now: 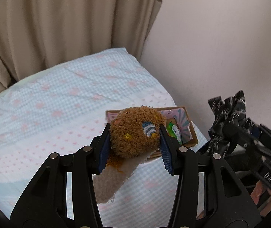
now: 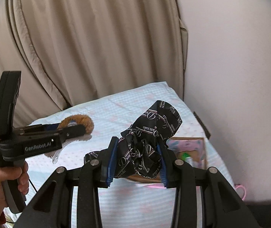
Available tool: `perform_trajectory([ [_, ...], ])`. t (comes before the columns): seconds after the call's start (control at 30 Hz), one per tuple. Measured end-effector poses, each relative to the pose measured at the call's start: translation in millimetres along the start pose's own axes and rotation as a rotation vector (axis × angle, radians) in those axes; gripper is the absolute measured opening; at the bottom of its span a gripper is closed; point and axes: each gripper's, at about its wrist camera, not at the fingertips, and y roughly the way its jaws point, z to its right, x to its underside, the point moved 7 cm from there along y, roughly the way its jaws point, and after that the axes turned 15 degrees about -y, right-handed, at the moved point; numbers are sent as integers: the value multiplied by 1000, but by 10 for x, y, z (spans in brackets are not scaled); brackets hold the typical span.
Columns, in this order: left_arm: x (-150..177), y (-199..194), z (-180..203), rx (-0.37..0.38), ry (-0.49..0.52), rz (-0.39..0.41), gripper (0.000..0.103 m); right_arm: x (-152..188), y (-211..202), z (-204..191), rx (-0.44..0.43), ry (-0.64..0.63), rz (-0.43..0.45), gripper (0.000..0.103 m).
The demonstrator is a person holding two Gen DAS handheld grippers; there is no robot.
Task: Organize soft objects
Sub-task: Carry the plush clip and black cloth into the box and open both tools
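Observation:
In the left wrist view my left gripper [image 1: 134, 142] is shut on a brown plush toy [image 1: 135, 131] with a cream tail hanging below, held above the bed [image 1: 50, 104]. My right gripper [image 2: 137, 155] is shut on a crumpled black cloth with white script lettering [image 2: 150, 133]. The same cloth [image 1: 228, 114] shows at the right of the left wrist view. The plush toy [image 2: 78, 122] and the left gripper's body appear at the left of the right wrist view, held by a hand [image 2: 0, 182]. A cardboard box with a pink lining [image 1: 183, 125] lies on the bed near the wall, seen too as the box [image 2: 190, 148].
The bed carries a pale blue checked cover with pink spots. Beige curtains [image 1: 59, 22] hang behind it and a plain wall [image 1: 221, 38] runs along its right side. A green and white item [image 1: 173, 131] lies in the box. A pink loop [image 2: 241, 190] shows by the bed's right edge.

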Motion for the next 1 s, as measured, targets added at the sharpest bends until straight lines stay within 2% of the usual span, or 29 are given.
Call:
perform_trajectory([
  [0.2,118,625,181,-52,-13,-72,43,182,400,536,-35,12,-64,35],
  [0.43,229,1280,104,-124,-27,-150,43,422,1080,993,-83,85,-152,35],
  [0.8,422,2205,-125,-188,-15,-262,43,740,2020,1229,-119,219,-279,35],
  [1.0,607,2391,-137,-212,28,-286,43,972,2299,1289,-122,329,-323,35],
])
